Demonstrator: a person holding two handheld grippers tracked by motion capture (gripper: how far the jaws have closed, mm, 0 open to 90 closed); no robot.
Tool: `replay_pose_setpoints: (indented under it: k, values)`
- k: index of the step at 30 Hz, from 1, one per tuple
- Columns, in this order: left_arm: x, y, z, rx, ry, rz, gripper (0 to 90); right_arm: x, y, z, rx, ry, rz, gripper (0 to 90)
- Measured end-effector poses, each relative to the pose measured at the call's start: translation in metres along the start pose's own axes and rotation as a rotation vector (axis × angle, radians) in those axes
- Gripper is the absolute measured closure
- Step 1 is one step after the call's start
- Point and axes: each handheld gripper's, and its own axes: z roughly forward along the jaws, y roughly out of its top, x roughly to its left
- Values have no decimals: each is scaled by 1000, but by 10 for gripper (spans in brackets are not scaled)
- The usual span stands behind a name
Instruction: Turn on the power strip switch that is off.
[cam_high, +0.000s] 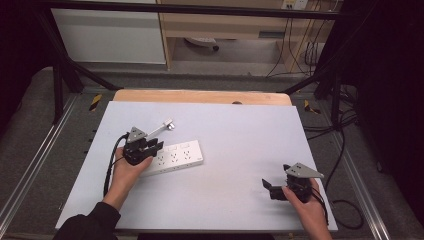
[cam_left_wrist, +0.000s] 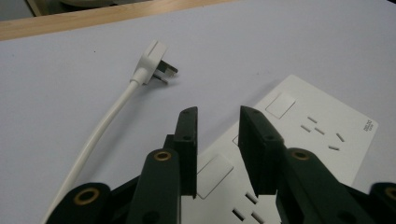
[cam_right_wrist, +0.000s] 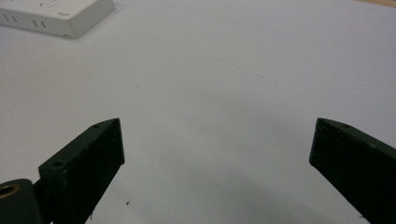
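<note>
The white power strip (cam_high: 175, 156) is lying flat on the pale table surface (cam_high: 235, 150), left of centre, with its long axis running roughly left to right and its socket face up. Its white cable (cam_left_wrist: 100, 130) is curving away across the table to the white plug (cam_left_wrist: 152, 66), which is lying on its side beyond the strip with its metal pins pointing toward the strip's far end.

I am holding my left gripper (cam_high: 156, 147) over the near-left end of the strip. My left hand (cam_high: 131, 170) is wrapping the grip from below, with the forearm and dark sleeve (cam_high: 95, 222) entering from the bottom left. In the left gripper view, my jaws are standing partly apart with a narrow gap between them and nothing in it; they are hanging above the strip's socket face, and I cannot tell whether they are touching it.

I am holding my right gripper (cam_high: 266, 186) well apart from the strip, low over the bare table at the near right. My right hand (cam_high: 306, 202) is gripping it from behind, jaws pointing left. In the right gripper view, these jaws are spread wide and empty, and a corner of the strip is showing at upper left.
</note>
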Motion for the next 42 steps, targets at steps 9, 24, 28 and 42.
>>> replay_pose_setpoints:
  k: [9,24,28,42]
  values:
    - [-1,2,-2,-33,0,-8,607,0,0,0,1,0,1,38]
    - [0,6,-9,-81,15,-37,291,0,0,0,0,1,-1,38]
    - [0,7,-12,-112,20,-50,144,1,0,1,3,4,-3,38]
    - [1,10,-34,-180,-10,-78,65,0,0,1,-2,2,-3,38]
